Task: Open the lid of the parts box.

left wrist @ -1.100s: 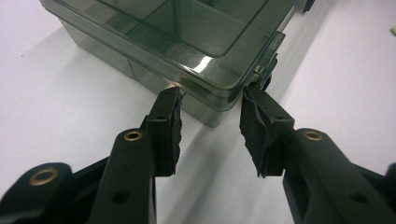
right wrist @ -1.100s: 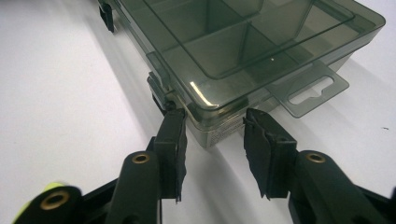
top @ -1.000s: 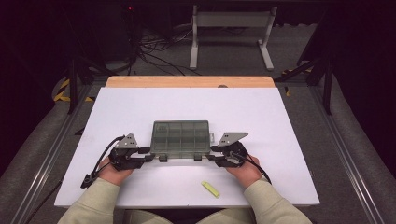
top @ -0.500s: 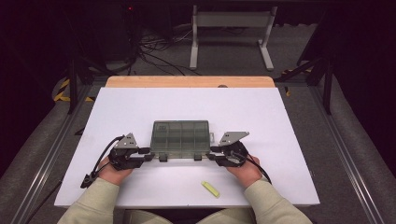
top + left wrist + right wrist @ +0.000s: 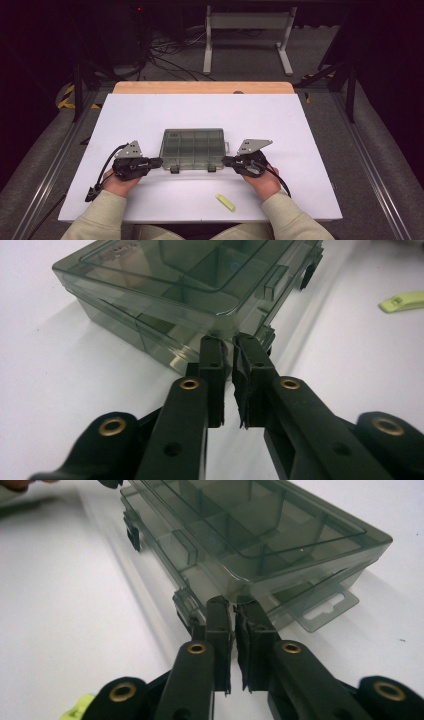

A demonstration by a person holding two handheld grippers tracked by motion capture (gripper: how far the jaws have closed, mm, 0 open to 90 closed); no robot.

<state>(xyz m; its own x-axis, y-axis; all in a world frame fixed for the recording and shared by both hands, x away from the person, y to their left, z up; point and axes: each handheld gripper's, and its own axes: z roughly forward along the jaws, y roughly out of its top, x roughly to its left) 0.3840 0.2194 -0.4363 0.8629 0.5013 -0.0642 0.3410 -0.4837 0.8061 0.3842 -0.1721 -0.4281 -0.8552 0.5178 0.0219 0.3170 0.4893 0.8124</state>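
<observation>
Organizer box — between both shut grippers

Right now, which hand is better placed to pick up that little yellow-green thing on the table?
Right. The yellow-green piece lies on the near part of the table, just beside the right hand. The left gripper sits at the plastic box's far corner, much farther off. Both grippers' jaws have just been closing, with nothing between them.

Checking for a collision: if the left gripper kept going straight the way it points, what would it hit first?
Probably the compartment box: the left gripper, jaws just closed with nothing between, points at its near corner, seemingly almost touching.
</observation>
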